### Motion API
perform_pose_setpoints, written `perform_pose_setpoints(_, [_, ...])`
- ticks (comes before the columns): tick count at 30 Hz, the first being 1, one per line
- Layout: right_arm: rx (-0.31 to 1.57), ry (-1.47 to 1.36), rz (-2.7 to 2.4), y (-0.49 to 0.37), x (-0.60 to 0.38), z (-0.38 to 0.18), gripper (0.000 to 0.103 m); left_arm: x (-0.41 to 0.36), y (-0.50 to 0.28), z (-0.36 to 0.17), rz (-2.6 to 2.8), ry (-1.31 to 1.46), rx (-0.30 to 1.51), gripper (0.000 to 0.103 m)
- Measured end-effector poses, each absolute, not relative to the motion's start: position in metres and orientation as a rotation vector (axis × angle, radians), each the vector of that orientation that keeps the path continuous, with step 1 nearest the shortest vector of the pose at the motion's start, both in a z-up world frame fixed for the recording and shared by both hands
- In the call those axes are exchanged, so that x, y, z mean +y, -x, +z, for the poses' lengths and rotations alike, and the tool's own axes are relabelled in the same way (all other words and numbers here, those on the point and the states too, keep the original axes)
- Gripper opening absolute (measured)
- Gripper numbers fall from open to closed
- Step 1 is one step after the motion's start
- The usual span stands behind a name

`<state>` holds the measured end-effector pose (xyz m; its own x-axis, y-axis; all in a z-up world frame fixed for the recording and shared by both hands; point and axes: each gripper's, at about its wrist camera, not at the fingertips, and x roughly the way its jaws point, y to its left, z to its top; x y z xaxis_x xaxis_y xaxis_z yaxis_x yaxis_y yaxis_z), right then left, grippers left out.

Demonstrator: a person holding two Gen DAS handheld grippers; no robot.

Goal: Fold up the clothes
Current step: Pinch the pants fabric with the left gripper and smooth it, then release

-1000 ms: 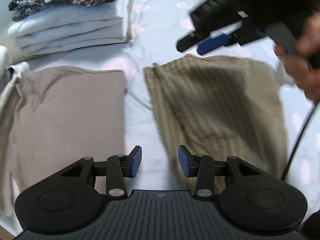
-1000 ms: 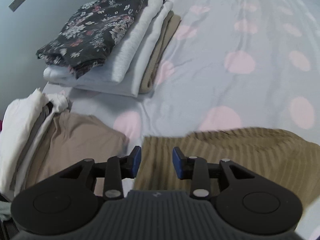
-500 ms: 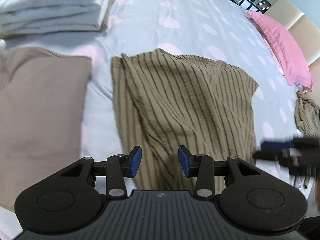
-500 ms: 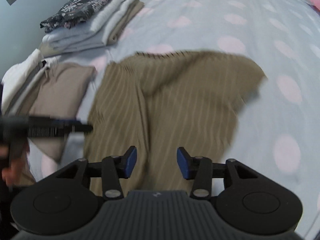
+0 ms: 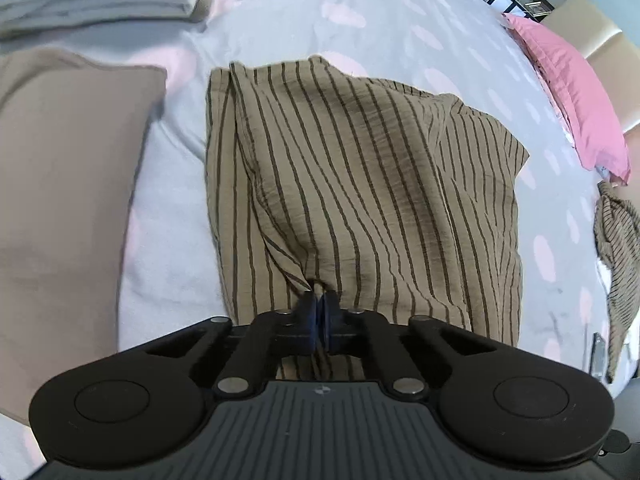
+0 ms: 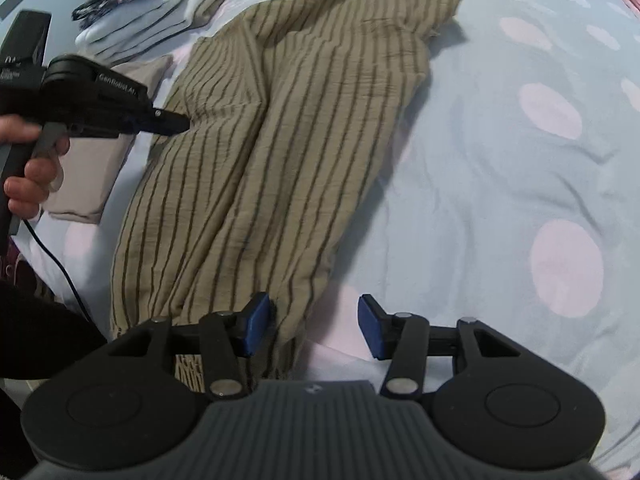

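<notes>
Left wrist view: the left gripper [image 5: 319,303] has its blue pads pressed together on a pinch of the striped garment [image 5: 360,184], at the near edge of the cloth. The right gripper [image 6: 314,322] stands wide, holding nothing, its left pad touching the garment's near right corner and its right pad over bare sheet.

The striped garment lies on the bed sheet [image 6: 500,160], roughly doubled lengthwise with a ridge down its middle (the lower layer peeks out along the left side). By my reading, a fold is in hand: one near edge point is gripped, the other corner is about to be. The next move calls for the right pads to close on that corner, then for both grippers to carry the near edge together.

Room is tight to the left, where a folded beige garment [image 5: 68,184] lies just beside the striped one. To the right and far, the sheet is open; a stack of folded clothes [image 6: 160,12] sits far left.
</notes>
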<state>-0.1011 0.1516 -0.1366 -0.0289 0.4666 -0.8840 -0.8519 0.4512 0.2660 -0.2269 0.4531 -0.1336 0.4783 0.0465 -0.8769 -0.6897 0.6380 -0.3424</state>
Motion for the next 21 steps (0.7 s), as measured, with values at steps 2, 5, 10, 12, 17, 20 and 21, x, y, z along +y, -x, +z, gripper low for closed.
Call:
perform_pose_setpoints(2, [1.177,0.413,1.111,0.102,0.151,-0.137,0.052,0.450,0.231,-0.125,0.530,0.773,0.962,0.000])
perform_pose_setpoints(5, [1.175,0.410,1.120,0.104,0.151,-0.138,0.053,0.445,0.243,-0.108,0.553,0.752,0.926,0.000])
perform_pose_setpoints(10, [1.176,0.409,1.121,0.103,0.152,-0.140,0.059,0.447,0.252,-0.113,0.648,0.693,1.004,0.000])
perform_pose_setpoints(12, [1.179,0.410,1.117,0.102,0.152,-0.140,0.059,0.450,0.251,-0.121,0.689,0.665,1.038,0.000])
perform_pose_setpoints(17, [1.178,0.407,1.115,0.100,0.152,-0.141,0.059,0.454,0.248,-0.135,0.678,0.675,1.050,0.000])
perform_pose_setpoints(20, [1.180,0.378,1.119,0.099,0.148,-0.139,0.059,0.451,0.253,-0.128,0.665,0.705,1.024,0.005])
perform_pose_setpoints(21, [1.183,0.364,1.120,0.098,0.147,-0.137,0.059,0.446,0.255,-0.125,0.657,0.712,1.018,0.013])
